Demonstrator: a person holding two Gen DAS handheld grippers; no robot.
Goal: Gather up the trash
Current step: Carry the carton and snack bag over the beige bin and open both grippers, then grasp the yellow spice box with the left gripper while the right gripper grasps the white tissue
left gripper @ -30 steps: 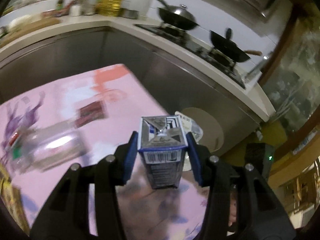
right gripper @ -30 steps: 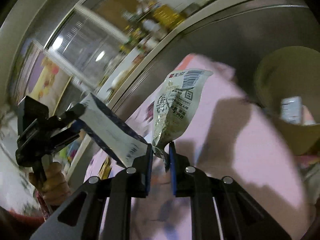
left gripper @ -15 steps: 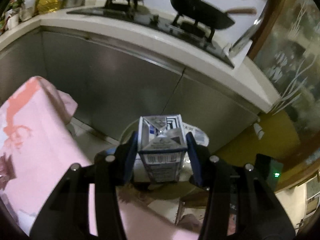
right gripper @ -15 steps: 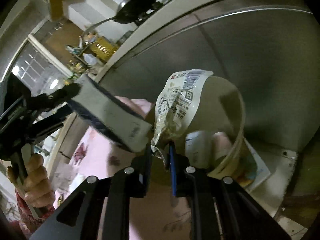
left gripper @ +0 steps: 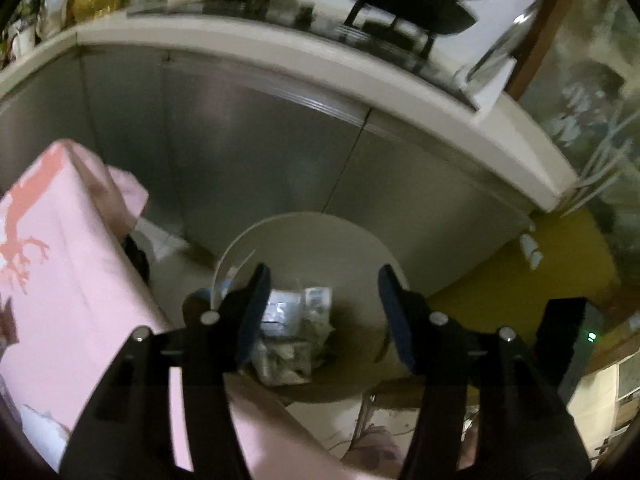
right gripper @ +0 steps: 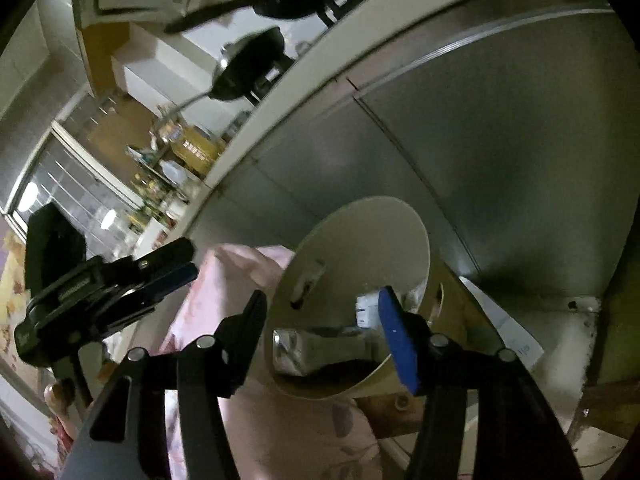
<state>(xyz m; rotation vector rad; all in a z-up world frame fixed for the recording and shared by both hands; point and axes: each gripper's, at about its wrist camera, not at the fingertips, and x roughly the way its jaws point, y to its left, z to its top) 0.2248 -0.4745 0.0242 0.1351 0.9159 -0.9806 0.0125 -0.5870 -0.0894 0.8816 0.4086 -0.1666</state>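
The left tongs [left gripper: 320, 312] are spreading their jaws with nothing between them, and the right tongs [right gripper: 320, 332] are doing the same, likewise empty. Straight ahead of and below both pairs stands the beige bin [left gripper: 360, 236], its mouth tipped toward them. The trash [left gripper: 292, 332] lies inside it: a small carton and a crumpled wrapper, seen from the left side, and the carton [right gripper: 320, 346] on its side from the right. To the left of the tongs the pink tablecloth [left gripper: 72, 264] hangs over the table edge, touching or just beside the bin rim. Beyond the bin is the steel cabinet front [left gripper: 280, 152]. Pulling back carelessly, a jaw could probably catch the rim and tip the light bin, spilling everything, or snag the cloth.
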